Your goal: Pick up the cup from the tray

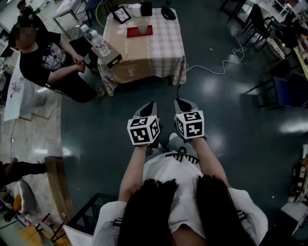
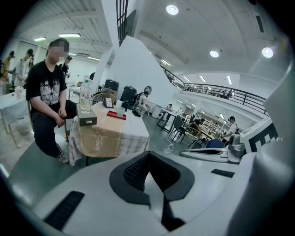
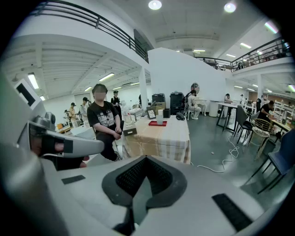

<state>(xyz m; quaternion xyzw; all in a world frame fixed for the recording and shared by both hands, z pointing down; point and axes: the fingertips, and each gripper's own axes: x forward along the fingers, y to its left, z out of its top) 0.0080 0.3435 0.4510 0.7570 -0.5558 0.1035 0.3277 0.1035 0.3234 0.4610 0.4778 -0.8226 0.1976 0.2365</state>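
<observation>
- Left gripper [image 1: 149, 105]: held low and close to the body, above the dark floor [image 1: 120, 105]. The jaws are closed together with nothing between them, and they point towards the table.
- Right gripper [image 1: 182, 102]: just beside the left one and level with it. Its jaws are also pressed together and empty.
- Table [image 1: 161, 53]: covered in a checked cloth and standing well apart from both grippers, straight ahead of them.
- Tray [image 1: 133, 32]: red and flat, lying on the far half of the table.
- Cup [image 1: 143, 26]: pale, standing upright on the right part of the tray. Neither gripper touches it.
- Frame [image 1: 121, 14]: dark-edged, propped at the far edge of the table, just left of the tray.
- Box [image 1: 112, 57]: grey, on the near left corner of the table.
- Bottle [image 1: 96, 40]: clear plastic, standing on top of the box.
- Seated person [image 1: 48, 65]: in a black printed shirt, sitting at the left side of the table with hands together near its corner.
- Cable [image 1: 224, 65]: white, lying loose on the floor to the right of the table.
</observation>
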